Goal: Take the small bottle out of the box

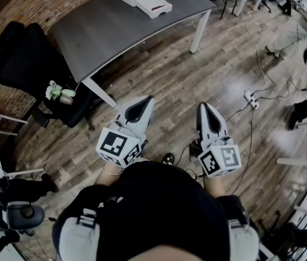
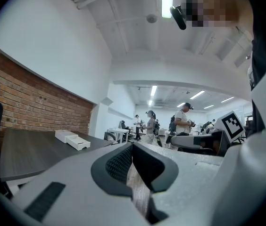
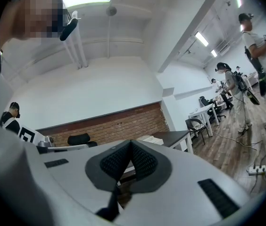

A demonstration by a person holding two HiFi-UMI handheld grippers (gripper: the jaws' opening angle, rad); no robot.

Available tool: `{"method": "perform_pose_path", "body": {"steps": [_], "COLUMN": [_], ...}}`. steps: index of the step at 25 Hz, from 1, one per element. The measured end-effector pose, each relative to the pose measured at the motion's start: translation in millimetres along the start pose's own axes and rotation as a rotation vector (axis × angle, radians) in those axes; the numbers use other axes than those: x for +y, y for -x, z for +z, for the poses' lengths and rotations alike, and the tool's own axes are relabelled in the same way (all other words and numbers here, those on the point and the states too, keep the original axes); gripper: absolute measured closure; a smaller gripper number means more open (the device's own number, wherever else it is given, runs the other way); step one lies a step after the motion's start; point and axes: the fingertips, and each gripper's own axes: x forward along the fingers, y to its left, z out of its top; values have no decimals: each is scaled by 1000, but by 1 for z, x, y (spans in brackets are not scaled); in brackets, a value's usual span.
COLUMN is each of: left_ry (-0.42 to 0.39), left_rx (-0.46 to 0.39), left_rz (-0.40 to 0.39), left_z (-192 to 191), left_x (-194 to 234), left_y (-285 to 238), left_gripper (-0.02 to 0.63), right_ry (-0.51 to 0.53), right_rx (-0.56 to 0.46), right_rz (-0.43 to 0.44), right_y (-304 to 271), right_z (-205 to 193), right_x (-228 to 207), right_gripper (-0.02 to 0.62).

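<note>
A wooden floor (image 1: pixel 186 75) is spreading across the head view, and a dark grey table (image 1: pixel 115 31) is standing on it, well apart from the person. A black office chair (image 1: pixel 17 53) is sitting just beside the table's near-left corner. The left gripper (image 1: pixel 149 99) and right gripper (image 1: pixel 203 106) are pointing toward the table, side by side over the floor, each with its jaws pressed together on nothing. The white box (image 1: pixel 145 0) is lying on the table's far end, its shallow tray sitting open beside a flat white piece. The small bottle is proving too small to make out there. A white power strip (image 1: pixel 251 98) is lying on the floor at right.
</note>
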Motion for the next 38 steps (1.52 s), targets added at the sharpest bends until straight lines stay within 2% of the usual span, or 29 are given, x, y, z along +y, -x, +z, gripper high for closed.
{"method": "perform_pose_path", "body": {"steps": [8, 14, 21, 28, 38], "left_ry": [-3, -15, -10, -3, 21], "left_rx": [-8, 0, 1, -11, -24], "left_rz": [-14, 0, 12, -34, -76], "left_z": [-5, -7, -12, -9, -1], "left_x": [-32, -37, -21, 0, 50], "left_y": [-10, -11, -24, -71, -143], "left_gripper": [601, 601, 601, 601, 601], "right_ry": [-22, -44, -44, -18, -4], "right_rx": [-1, 0, -6, -32, -40], "right_rz": [-20, -34, -60, -142, -192], "right_y": [30, 39, 35, 19, -48], "right_z": [1, -2, -4, 12, 25], "right_x": [-29, -42, -56, -89, -125], "right_gripper": [595, 595, 595, 595, 595]}}
